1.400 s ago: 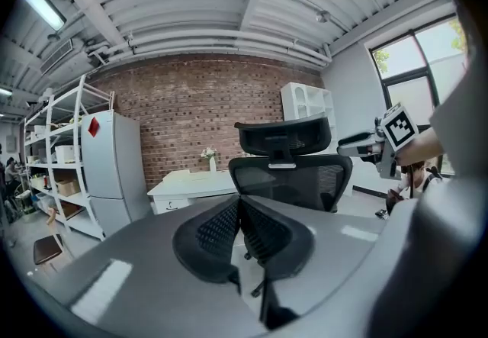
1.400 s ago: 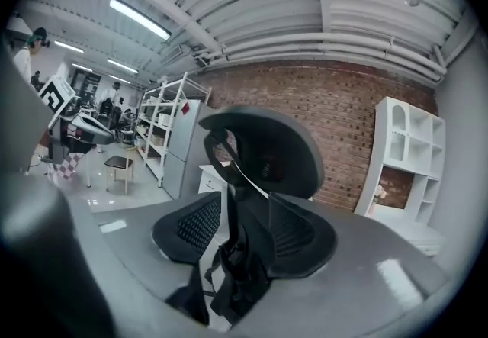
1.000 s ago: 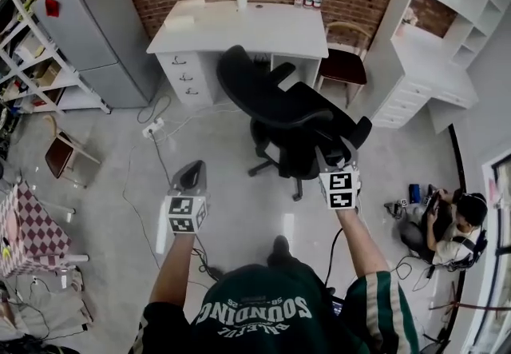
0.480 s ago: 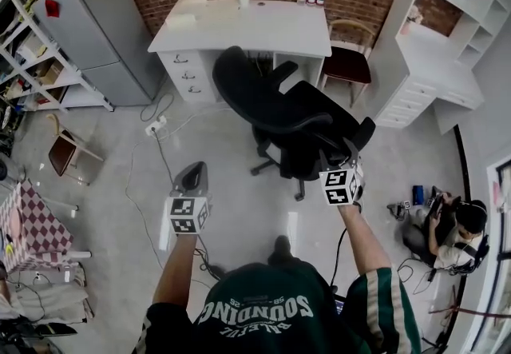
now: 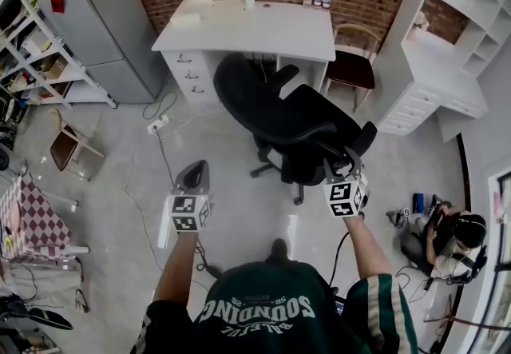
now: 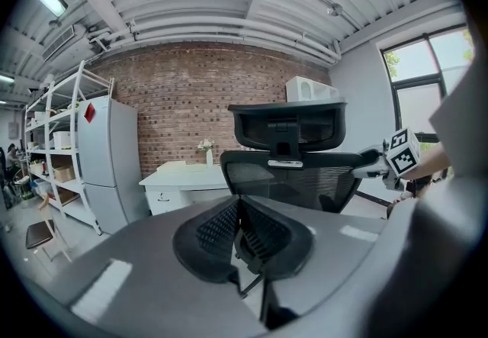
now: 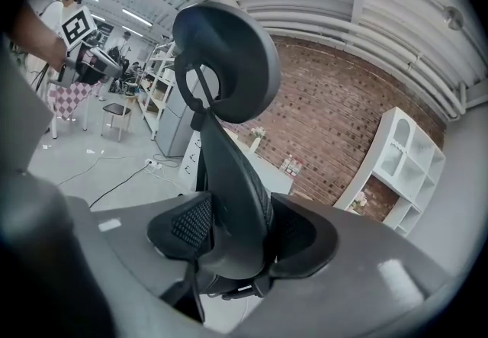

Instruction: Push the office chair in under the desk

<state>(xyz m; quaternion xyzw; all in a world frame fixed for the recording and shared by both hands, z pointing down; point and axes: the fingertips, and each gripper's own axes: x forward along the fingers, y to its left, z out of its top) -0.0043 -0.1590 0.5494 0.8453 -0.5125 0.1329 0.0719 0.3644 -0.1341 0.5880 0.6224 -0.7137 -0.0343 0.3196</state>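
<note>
- Standing on the bare floor [image 5: 231,208] just in front of the desk [image 5: 263,29], the office chair [image 5: 287,117] is not yet tucked in. It sits askew, with its backrest [image 7: 229,176] toward the person and the desk's opening beyond it.
- The right claw [image 5: 343,159] has the side edge of the backrest between its jaws. They have just been closing, and the pads look pressed against that edge, so the chair is gripped. Holding it there probably gives a firm handle for steering the chair on its wheels.
- The left claw [image 5: 192,171] hangs well apart from the chair, out to its left, with its jaws fully together and nothing in them. It points toward the backrest, seemingly ready to add a flat push.
- The chair likely needs swinging square to the gap beside the drawers [image 5: 185,73] before it rolls in. Otherwise its armrests [image 5: 284,73] could catch the desk's edge.
- A wooden chair [image 5: 347,65] stands beside the desk on the right, clear of that path.
</note>
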